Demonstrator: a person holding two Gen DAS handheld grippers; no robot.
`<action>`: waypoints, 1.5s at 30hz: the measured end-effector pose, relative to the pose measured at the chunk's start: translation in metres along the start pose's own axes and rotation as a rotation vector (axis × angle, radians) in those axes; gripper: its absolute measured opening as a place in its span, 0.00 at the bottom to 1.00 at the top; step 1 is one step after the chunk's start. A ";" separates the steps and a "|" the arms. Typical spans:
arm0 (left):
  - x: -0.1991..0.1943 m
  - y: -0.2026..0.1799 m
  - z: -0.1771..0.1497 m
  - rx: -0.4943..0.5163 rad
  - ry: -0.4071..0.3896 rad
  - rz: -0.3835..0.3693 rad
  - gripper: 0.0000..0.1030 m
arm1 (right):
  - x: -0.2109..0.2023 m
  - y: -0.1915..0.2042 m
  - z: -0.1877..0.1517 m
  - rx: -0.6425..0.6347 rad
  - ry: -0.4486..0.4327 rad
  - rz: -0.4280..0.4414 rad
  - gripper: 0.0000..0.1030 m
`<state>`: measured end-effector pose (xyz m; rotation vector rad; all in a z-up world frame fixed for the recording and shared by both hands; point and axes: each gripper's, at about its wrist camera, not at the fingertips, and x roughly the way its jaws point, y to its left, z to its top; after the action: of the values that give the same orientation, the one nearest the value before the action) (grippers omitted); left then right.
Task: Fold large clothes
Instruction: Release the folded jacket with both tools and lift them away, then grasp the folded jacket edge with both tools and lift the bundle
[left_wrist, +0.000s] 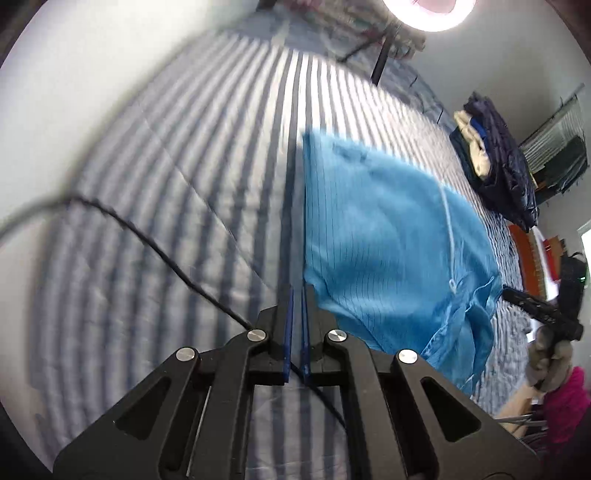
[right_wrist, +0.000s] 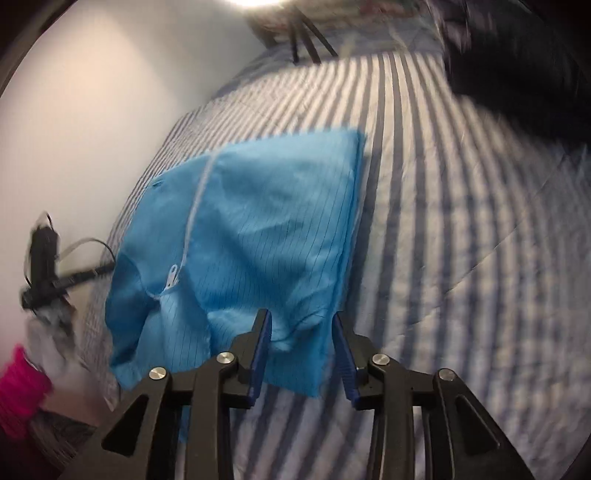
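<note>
Blue garment folded on the striped bed, our two grippers over its near edge.

No container shows in either view; we see only a pile of dark and cream clothes (left_wrist: 495, 162) resting on the far side of the bed. The blue zip-front garment (right_wrist: 258, 229) lies folded into a rough rectangle on the blue-and-white striped bedsheet (right_wrist: 461, 221), one long edge straight, its thin dark pinstripes running across the cloth. A pale zipper (right_wrist: 192, 221) runs down it to a white pull, and the collar end is rumpled and loose. Our left gripper (left_wrist: 295, 291) has its jaws pressed together, just beside the garment's straight edge, and nothing is visible between them. Our right gripper (right_wrist: 301, 321) has its jaws spread over the near hem, with cloth lying between the pads but not pinched. A black cable (left_wrist: 147, 240) trails across the sheet.
</note>
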<state>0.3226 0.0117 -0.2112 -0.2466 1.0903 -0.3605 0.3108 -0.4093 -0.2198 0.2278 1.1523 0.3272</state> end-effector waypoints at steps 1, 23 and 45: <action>-0.009 -0.003 0.002 0.020 -0.030 0.008 0.00 | -0.010 0.006 0.001 -0.039 -0.030 -0.032 0.36; 0.102 -0.052 0.036 0.187 0.006 0.034 0.00 | 0.062 0.030 0.057 -0.218 -0.116 -0.129 0.25; 0.026 -0.007 0.009 -0.003 0.011 -0.167 0.62 | -0.022 -0.015 -0.018 -0.148 -0.090 0.039 0.63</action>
<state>0.3399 -0.0049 -0.2263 -0.3395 1.0844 -0.5105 0.2887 -0.4308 -0.2131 0.1339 1.0312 0.4305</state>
